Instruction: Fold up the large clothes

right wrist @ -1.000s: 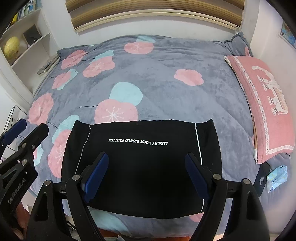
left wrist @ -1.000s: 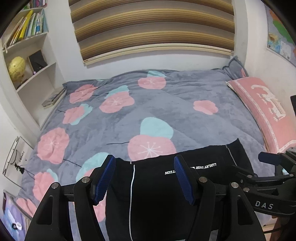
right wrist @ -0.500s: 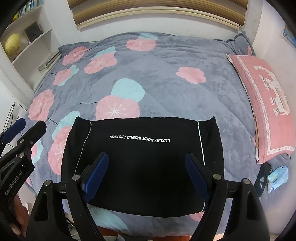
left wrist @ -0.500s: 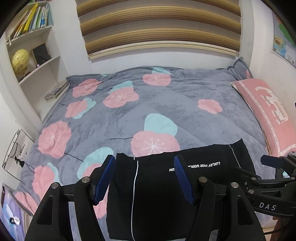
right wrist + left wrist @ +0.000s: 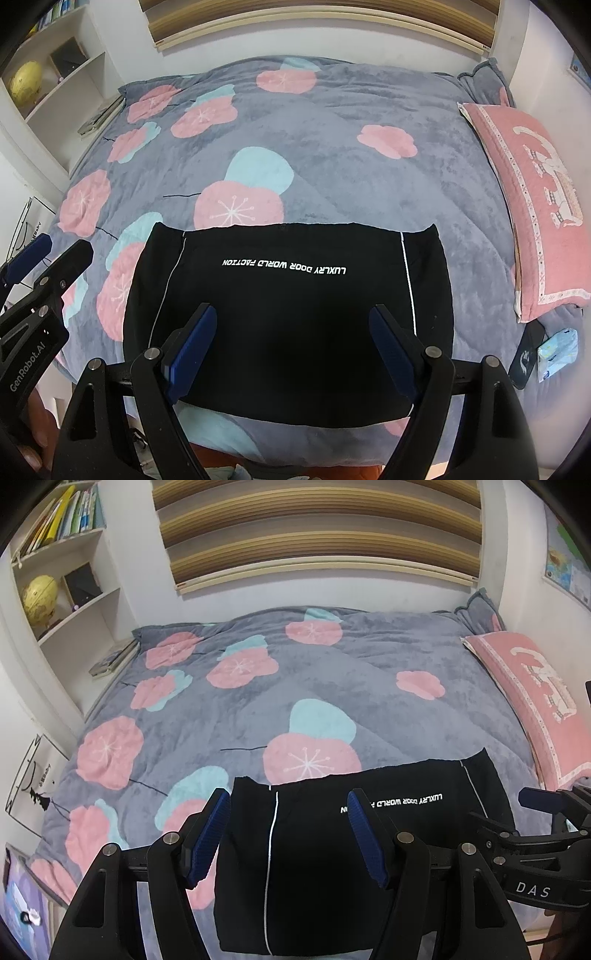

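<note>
Garment (image 5: 288,314): one, black, folded on one blanket (image 5: 332,166); both grippers' jaws wide, empty.

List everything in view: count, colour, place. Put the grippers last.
garment: one, black with white stripes and lettering, folded flat at the bed's near edge
quilt: one, grey with pink and teal flowers, covering the bed
pillow: one, pink, right side of bed
globe: one, yellow, left shelf
books: several, mixed colours, top shelf
blind: one, brown striped, behind the bed
left gripper: one, black with blue pads, open above the garment
right gripper: one, same colours, open
</note>
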Tool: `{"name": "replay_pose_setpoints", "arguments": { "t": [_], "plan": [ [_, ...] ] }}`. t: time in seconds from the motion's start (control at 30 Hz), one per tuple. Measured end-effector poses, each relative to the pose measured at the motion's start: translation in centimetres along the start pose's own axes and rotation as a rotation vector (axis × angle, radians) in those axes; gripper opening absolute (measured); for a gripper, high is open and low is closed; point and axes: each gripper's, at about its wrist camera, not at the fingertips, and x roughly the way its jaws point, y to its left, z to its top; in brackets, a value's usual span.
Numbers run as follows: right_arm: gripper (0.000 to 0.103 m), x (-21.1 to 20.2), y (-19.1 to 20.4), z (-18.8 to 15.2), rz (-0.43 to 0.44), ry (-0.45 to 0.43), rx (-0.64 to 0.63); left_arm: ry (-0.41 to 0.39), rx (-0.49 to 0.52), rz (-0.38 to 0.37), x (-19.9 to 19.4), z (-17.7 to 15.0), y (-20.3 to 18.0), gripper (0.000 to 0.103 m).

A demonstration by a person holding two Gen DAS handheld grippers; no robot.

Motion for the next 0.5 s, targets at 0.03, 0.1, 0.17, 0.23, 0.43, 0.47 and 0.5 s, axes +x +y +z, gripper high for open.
{"name": "replay_pose_setpoints", "arguments": {
  "t": [0.03, 0.1, 0.17, 0.23, 0.43, 0.47, 0.5],
  "plan": [
    [0.086, 0.03, 0.01, -0.04, 0.001, 0.001, -0.001, 0.002, 0.001, 0.000, 0.04, -0.05, -0.01, 0.067],
    [0.086, 0.13, -0.05, -0.13, 0.000, 0.003, -0.002, 0.005, 0.002, 0.002, 0.17, -0.14, -0.02, 0.067],
    [0.086, 0.22, -0.07, -0.21, 0.001, 0.006, 0.001, 0.012, 0.003, 0.002, 0.34, -0.27, -0.03, 0.067],
    [0.086, 0.38, -0.13, -0.25, 0.002, 0.010, 0.003, 0.015, 0.003, 0.001, 0.43, -0.37, -0.09, 0.067],
    [0.086, 0.80, -0.30, -0.27, 0.009, 0.021, 0.007, 0.022, 0.010, 0.010, 0.71, -0.35, -0.09, 0.067],
    [0.086, 0.88, -0.31, -0.25, 0.009, 0.023, 0.007, 0.024, 0.013, 0.012, 0.78, -0.36, -0.13, 0.067],
    [0.086, 0.95, -0.32, -0.22, 0.010, 0.025, 0.007, 0.027, 0.017, 0.014, 0.91, -0.32, -0.15, 0.067]
  ]
}}
